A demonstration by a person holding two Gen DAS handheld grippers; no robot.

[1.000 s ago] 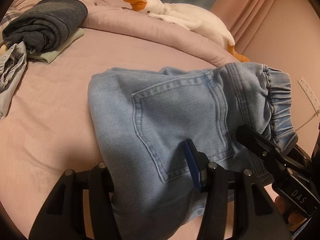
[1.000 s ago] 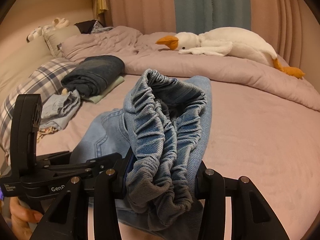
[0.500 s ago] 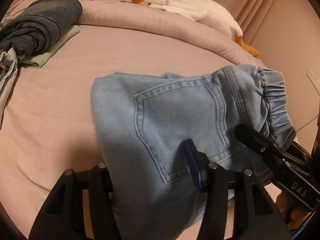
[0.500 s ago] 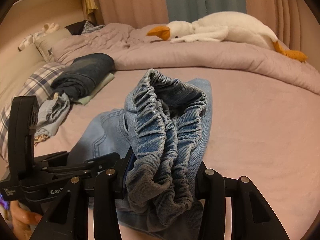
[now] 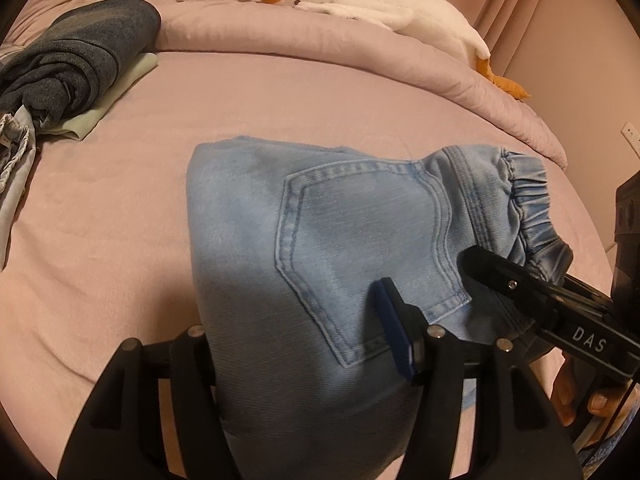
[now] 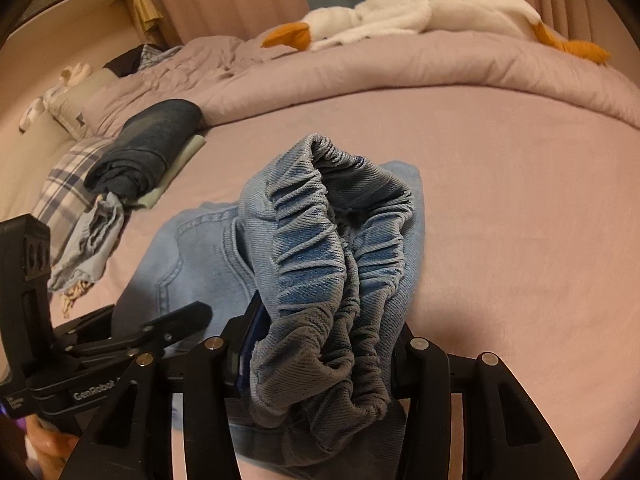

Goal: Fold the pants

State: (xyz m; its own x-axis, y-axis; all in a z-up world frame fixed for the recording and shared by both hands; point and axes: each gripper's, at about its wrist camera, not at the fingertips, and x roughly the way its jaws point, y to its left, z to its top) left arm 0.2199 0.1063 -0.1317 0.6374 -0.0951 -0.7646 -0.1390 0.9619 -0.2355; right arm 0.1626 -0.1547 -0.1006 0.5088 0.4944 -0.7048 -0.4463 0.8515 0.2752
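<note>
Both grippers clamped on pants (image 5: 320, 240): left gripper (image 5: 304, 344) jaws half buried, right gripper (image 6: 320, 344) jaws behind waistband.

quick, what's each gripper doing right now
left gripper: shut on the folded light blue denim pants, near the back pocket.
right gripper: shut on the pants' gathered elastic waistband.

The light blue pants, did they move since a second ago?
Yes. The light blue pants, clamped in both tongs, sit lower against the dark folded jeans and goose: carried toward the bed's near edge.
</note>
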